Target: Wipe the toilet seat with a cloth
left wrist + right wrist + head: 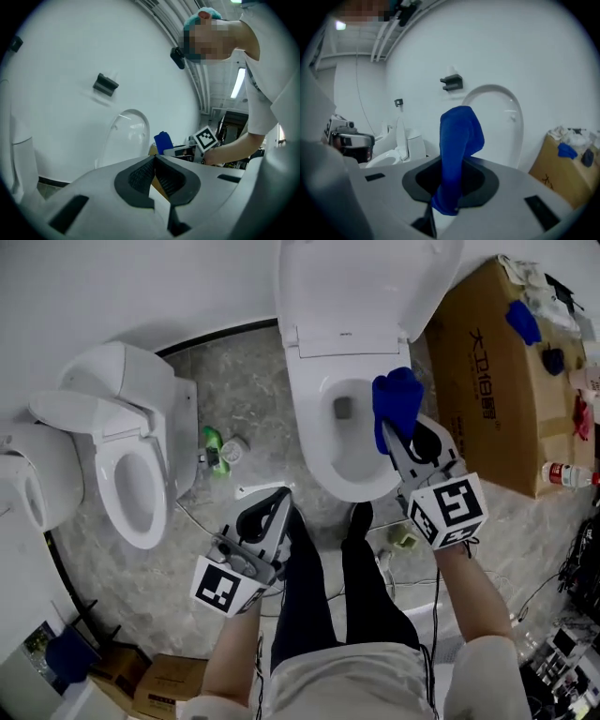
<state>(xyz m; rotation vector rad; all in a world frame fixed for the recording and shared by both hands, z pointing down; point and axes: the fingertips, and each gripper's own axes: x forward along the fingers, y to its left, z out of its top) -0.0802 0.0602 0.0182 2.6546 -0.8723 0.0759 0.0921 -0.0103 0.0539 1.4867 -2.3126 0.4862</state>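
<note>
The right hand-held gripper (pixel 392 439) is clamped on a blue cloth (pixel 397 401), with a bunch of it standing proud of the jaw tips. That fits the job, since the loose end is what would do the rubbing. The cloth sits over the right side of the rim (pixel 323 432) of the middle toilet (pixel 309 371), whose lid (pixel 366 287) is tipped up against the wall, leaving the top of the bowl open to reach.

The left hand-held gripper (pixel 281 498) hangs low over the floor (pixel 234 381) in front of the bowl, near the person's legs. Its jaws are pressed together with nothing between them, so I take it as parked out of the way while the right one works.

Hard to settle:
- Whether the cloth actually touches the rim. From above it overlaps it, but in the right gripper view it rises free against the lid and wall.
- Whether the seat ring is down on the bowl or lifted with the lid.
- The cloth's lower end, which is tucked down between the jaws.

A second toilet (pixel 131 474) stands by the left wall and a cardboard box (pixel 487 381) stands to the right, its far end cut off by the frame
</note>
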